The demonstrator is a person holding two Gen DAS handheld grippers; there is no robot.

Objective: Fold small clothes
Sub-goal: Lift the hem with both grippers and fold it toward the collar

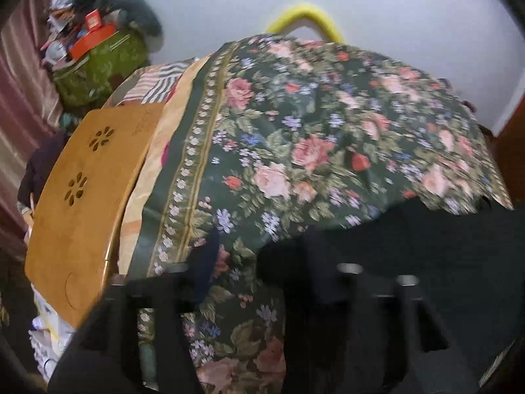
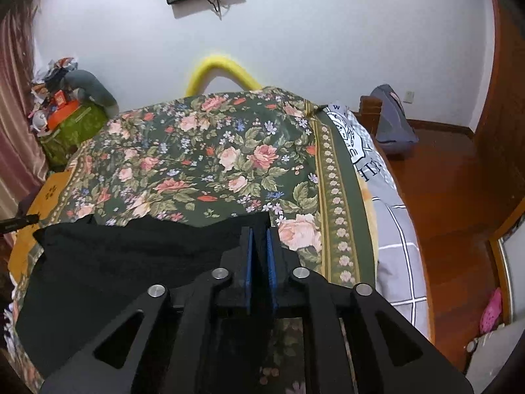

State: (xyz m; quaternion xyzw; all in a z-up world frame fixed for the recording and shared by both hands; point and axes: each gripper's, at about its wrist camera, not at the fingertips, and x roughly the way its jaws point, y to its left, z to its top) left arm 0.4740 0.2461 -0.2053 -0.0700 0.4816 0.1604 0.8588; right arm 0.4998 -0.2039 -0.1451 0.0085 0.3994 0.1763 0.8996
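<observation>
A plain black knit garment [image 2: 131, 256] lies spread flat on the dark green floral bedspread [image 2: 203, 151], at the near edge of the bed. Its long axis runs across the bed from left to right, its far hem facing the white wall [image 2: 311, 49]. The right gripper [image 2: 259, 239] has its blue-padded jaws nearly together over the garment's right corner, a dark strip between them; probably cloth, though it is hard to tell. The left gripper [image 1: 262, 262] is blurred, its jaws spread above the garment's left edge, pinching nothing.
</observation>
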